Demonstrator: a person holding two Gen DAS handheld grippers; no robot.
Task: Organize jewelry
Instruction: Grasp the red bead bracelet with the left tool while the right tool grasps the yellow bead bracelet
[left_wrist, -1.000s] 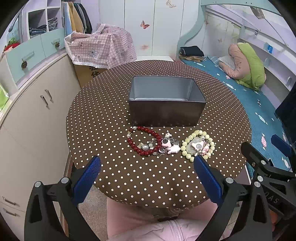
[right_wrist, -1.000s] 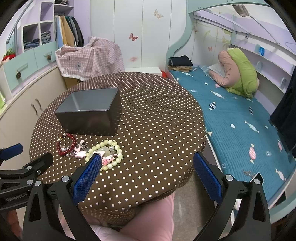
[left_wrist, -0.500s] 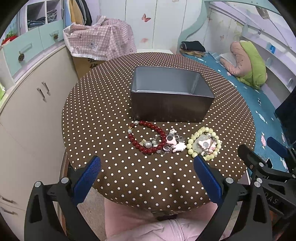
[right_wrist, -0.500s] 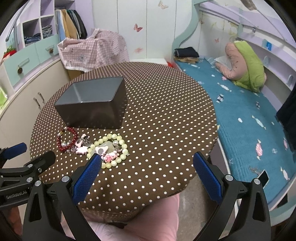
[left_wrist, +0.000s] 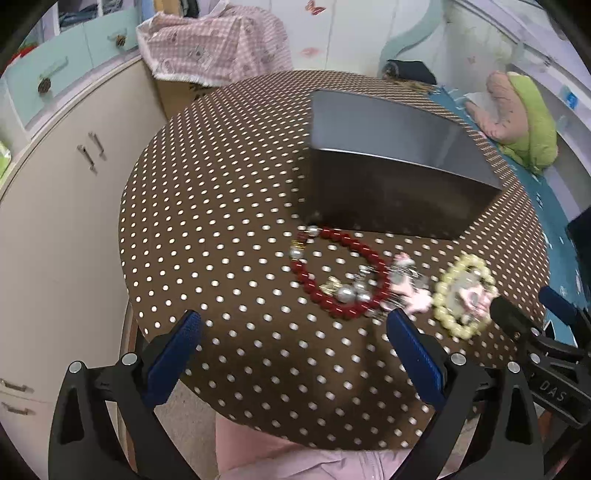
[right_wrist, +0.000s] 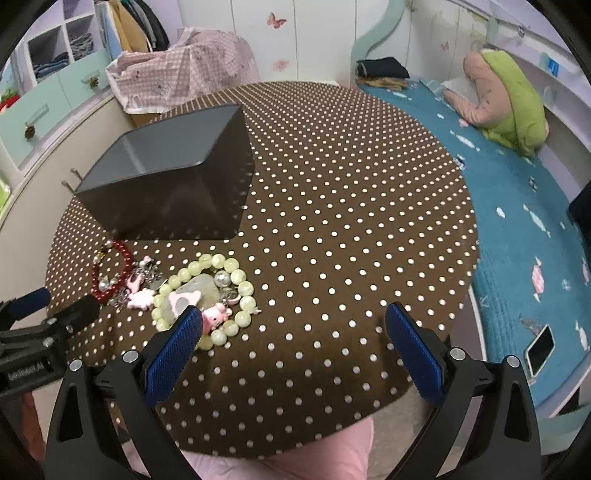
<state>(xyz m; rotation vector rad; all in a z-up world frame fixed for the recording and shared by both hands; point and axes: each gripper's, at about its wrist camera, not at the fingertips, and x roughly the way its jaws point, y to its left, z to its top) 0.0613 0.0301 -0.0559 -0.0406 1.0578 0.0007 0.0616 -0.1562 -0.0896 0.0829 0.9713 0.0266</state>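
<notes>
Pale-green glass-bead bracelet (right_wrist: 205, 295) lies just ahead-left of right gripper (right_wrist: 293, 332), touching its left jaw tip; red bead bracelet (left_wrist: 341, 273) ahead of left gripper (left_wrist: 293, 341). Both jaws wide open, empty. Right nearer.

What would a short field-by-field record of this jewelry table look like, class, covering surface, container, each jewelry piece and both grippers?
surface: round brown table with white polka dots
container: dark grey rectangular metal box, open top, nothing visible inside
piece 1: red bead bracelet, in front of the box
piece 2: pale green bead bracelet, ringing pink charms
piece 3: pink and silver charm cluster, between the bracelets
left gripper: open, holding nothing
right gripper: open, holding nothing
</notes>
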